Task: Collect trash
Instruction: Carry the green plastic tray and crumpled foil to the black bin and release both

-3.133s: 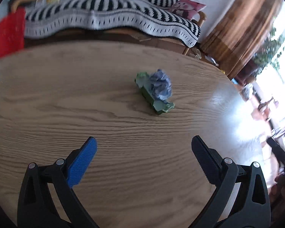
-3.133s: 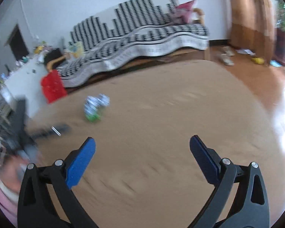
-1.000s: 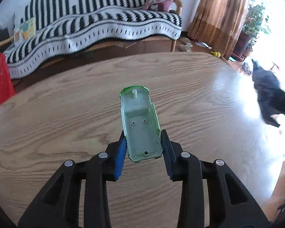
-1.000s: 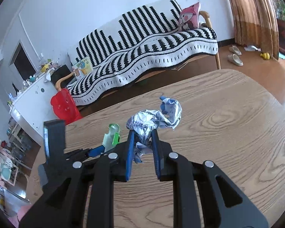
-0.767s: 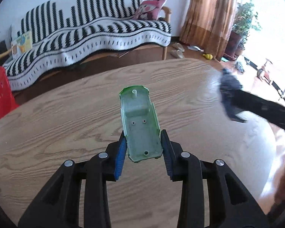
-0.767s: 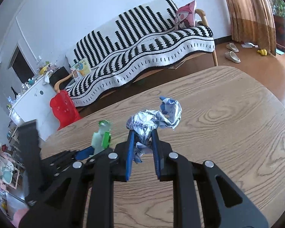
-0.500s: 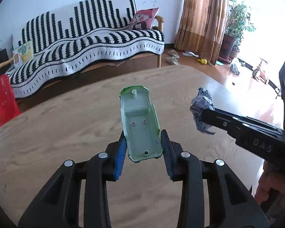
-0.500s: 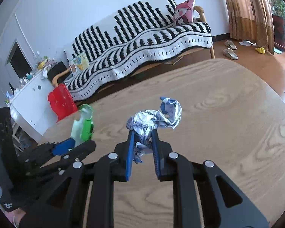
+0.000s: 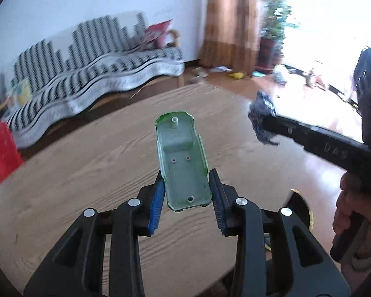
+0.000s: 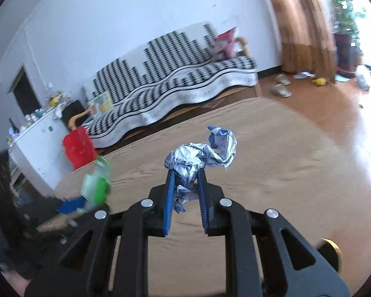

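Green shell [image 9: 183, 163]: looks light, stiff, thin plastic, maybe slippery; best hold by long side walls, near back end. Left gripper [image 9: 187, 195] clamps it so, above table [image 9: 86, 173]. Shell pale inside, open tray form, small post at far end.

Wrapper [image 10: 200, 158]: very light, soft, springy; pinch middle of wad. Right gripper [image 10: 186, 193] narrow, squeezes it, above table. Wrapper crumpled, silver-blue.
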Motion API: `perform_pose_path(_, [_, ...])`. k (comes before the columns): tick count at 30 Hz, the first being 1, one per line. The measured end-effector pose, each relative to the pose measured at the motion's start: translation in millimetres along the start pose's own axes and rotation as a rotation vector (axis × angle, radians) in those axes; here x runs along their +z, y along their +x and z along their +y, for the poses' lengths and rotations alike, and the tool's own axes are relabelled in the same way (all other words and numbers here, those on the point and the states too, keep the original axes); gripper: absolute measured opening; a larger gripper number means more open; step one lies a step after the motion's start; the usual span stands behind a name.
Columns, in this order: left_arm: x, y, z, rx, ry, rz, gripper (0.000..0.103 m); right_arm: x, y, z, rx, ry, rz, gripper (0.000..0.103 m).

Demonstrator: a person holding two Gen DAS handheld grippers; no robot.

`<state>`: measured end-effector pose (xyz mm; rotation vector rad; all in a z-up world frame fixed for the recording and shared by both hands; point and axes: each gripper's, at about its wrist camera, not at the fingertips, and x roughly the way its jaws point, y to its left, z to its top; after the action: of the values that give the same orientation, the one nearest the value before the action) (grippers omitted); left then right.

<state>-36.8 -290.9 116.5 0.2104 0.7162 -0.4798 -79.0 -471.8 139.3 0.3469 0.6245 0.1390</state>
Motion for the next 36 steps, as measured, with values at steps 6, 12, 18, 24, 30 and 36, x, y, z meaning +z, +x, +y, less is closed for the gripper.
perform_pose_path(6, [2.8,16.4,-93.7,-0.199,0.084,0.084,0.035,-28.7,-85.8,-85.7,-0.195,0.012,-0.003,0.019])
perform_pose_path(12, [-59.6,95.3,-212.3,-0.357,0.268,0.402,0.035,-114.3,-91.0,-204.8,-0.286,0.212,0.158,0.019])
perform_pose_path(18, [-117.2,173.6,-259.1,-0.405,0.300,0.622,0.035,-199.0,-54.3,-268.7,-0.224,0.413,0.321,0.019])
perform_pose_path(24, [-118.3,188.5,-260.0,-0.399,0.284,0.639,0.035,-207.7,-42.3,-288.3,-0.195,0.460,0.344,0.019])
perform_pose_path(30, [-124.0,192.5,-260.4,-0.403,0.280,0.660,0.035,-205.7,-35.3,-288.1,-0.188,0.466,0.358,0.019])
perform_pose_path(36, [-116.9,184.5,-259.6,-0.417,0.283,0.598,0.099,-200.6,-41.0,-291.3,-0.199,0.527,0.354,0.070])
